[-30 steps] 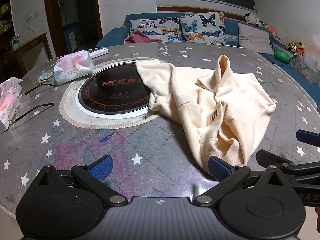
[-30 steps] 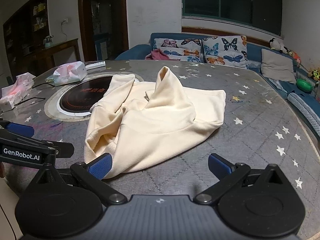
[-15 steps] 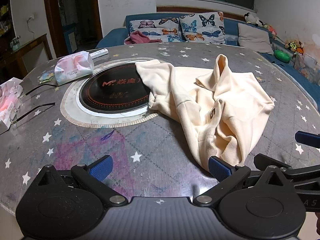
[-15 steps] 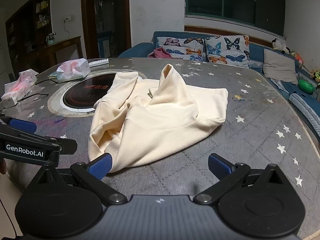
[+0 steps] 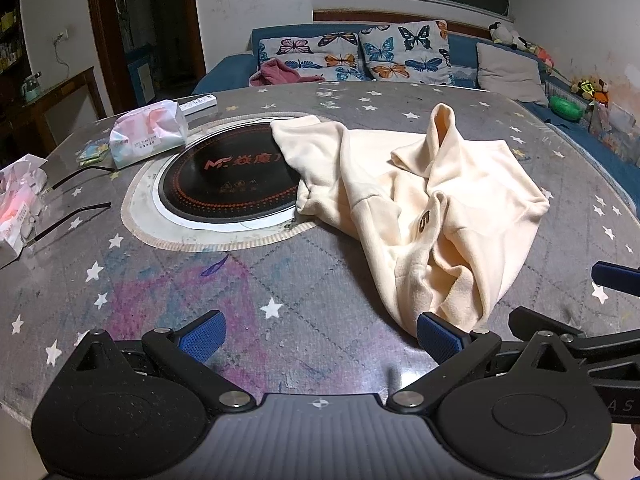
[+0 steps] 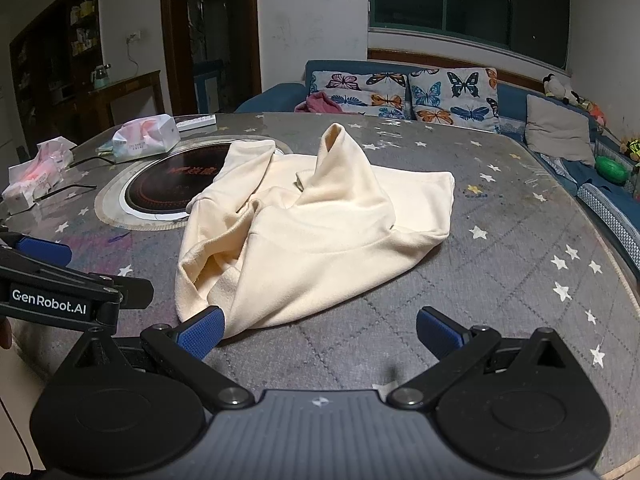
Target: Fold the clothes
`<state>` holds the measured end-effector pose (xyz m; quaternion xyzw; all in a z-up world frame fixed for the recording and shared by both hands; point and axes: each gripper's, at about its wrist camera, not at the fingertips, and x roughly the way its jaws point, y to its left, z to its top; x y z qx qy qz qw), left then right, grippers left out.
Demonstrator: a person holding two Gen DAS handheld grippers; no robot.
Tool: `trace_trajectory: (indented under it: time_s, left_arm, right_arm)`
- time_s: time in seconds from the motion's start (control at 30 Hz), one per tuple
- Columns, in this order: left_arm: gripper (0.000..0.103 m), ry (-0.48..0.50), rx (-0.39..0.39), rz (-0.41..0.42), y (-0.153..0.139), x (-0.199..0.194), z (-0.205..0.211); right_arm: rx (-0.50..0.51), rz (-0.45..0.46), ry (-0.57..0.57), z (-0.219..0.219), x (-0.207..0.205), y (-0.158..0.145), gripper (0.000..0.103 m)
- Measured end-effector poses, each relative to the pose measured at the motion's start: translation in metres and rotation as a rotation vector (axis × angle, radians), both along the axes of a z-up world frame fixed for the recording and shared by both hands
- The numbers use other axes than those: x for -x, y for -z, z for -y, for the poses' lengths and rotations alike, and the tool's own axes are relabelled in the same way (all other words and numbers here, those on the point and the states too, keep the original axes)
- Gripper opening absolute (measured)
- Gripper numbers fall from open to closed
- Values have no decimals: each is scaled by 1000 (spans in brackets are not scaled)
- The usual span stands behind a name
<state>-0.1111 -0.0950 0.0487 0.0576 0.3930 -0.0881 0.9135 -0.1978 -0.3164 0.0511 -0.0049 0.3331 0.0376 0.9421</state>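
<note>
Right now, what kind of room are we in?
Most likely a home living room that doubles as a dining area. A blue sofa with butterfly cushions runs along the wall, and the round table has a built-in cooktop. A cream garment lies crumpled on it.

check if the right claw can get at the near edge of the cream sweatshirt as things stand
Probably yes: the right claw is open, the cream sweatshirt lies just ahead beside its left finger, and nothing sits between them.

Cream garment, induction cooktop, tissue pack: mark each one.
cream garment [image 6: 320,240], right wrist view, middle of the cloth
induction cooktop [image 5: 224,188], left wrist view, bare black glass
tissue pack [image 5: 148,134], left wrist view, front face
</note>
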Motion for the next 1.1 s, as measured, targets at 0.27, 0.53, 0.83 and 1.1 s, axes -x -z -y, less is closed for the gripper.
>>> trace_trajectory:
  time_s: [0.27, 0.53, 0.83, 1.1]
  left_arm:
    - [103, 2, -3, -4, 1, -2, 0]
    - [103, 8, 12, 2, 0, -9, -2]
    - [103, 8, 36, 27, -7, -25, -9]
    - [103, -14, 53, 25, -4, -44, -18]
  right_arm:
    - [-3, -8, 1, 0, -2, 1, 103]
    - [-12, -12, -11, 1, -10, 1, 103]
    - [-13, -12, -35, 7, -35, -9, 95]
    - [14, 27, -45, 18, -88, -30, 82]
